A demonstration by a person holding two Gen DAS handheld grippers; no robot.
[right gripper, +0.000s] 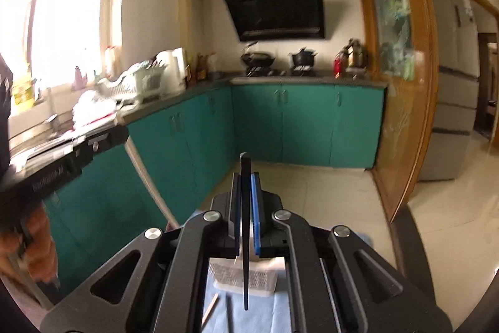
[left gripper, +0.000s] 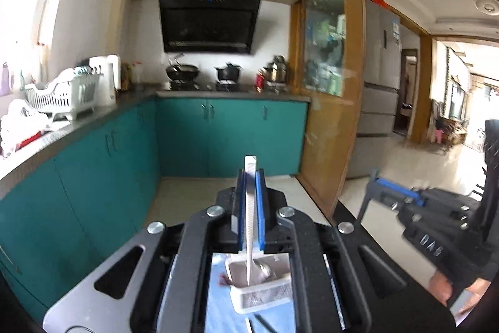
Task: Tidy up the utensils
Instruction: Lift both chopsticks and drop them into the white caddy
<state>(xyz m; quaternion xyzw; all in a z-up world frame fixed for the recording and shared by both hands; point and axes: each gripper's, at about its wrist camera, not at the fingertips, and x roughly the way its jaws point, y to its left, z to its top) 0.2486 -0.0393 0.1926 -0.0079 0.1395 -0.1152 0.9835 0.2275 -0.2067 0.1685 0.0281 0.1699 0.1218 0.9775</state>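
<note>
My left gripper [left gripper: 250,173] is shut on a white utensil [left gripper: 250,208], held upright with its lower end hanging over a white utensil holder [left gripper: 260,292] on a light blue mat [left gripper: 218,301]. My right gripper [right gripper: 246,177] is shut on a black chopstick-like utensil [right gripper: 245,239], its tip hanging above the white holder [right gripper: 246,278] and the blue mat [right gripper: 274,314]. More loose utensils [right gripper: 229,312] lie on the mat in front of the holder. The right gripper also shows in the left wrist view [left gripper: 399,192], and the left gripper body in the right wrist view [right gripper: 62,158].
Teal cabinets [left gripper: 230,136] run under a grey counter [left gripper: 93,117] with a white dish rack [left gripper: 68,92]. A stove with a wok [left gripper: 182,71] and a pot [left gripper: 228,72] sits under a black hood [left gripper: 209,24]. A wooden sliding door [left gripper: 330,77] and a fridge [left gripper: 380,77] stand at the right.
</note>
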